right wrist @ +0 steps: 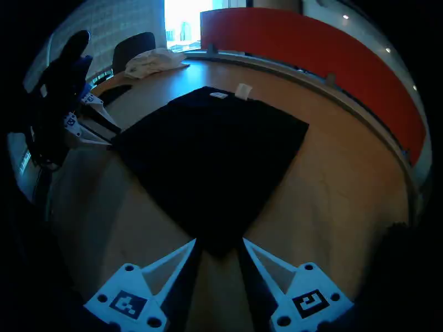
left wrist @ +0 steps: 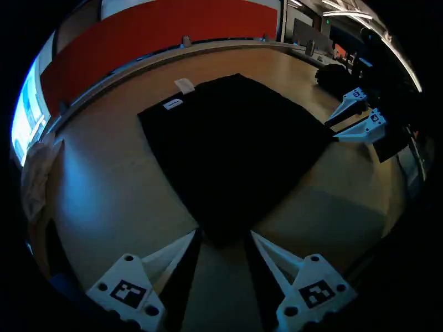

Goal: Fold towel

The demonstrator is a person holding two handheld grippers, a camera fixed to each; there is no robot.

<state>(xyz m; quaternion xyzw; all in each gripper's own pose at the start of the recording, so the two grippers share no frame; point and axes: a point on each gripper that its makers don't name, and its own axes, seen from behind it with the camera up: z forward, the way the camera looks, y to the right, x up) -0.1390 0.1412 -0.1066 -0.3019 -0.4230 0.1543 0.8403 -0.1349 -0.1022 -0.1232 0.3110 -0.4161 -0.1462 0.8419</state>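
the black towel (left wrist: 232,149) lies flat on the table (left wrist: 111,182), turned so that one corner points at each gripper.

in the left gripper view, the left gripper (left wrist: 223,233) has its jaws spread, and the near corner of the towel sits in the gap between the tips. whether the tips touch the fabric cannot be told.

in the right gripper view, the right gripper (right wrist: 219,240) is the same: jaws spread, with another towel corner lying between them on the wood.

each view also shows the other gripper farther off, low at a side corner of the towel with its fingers apart.

a white tag (left wrist: 173,103) lies on the towel near the far corner, and a white slip (left wrist: 184,84) sits just beyond that edge.

bare table runs along both sides of the towel and beyond it, up to the curved table edge under the red panel (right wrist: 332,44). a pale cloth (right wrist: 152,61) lies well apart at the table's far end, near a chair (right wrist: 133,47).
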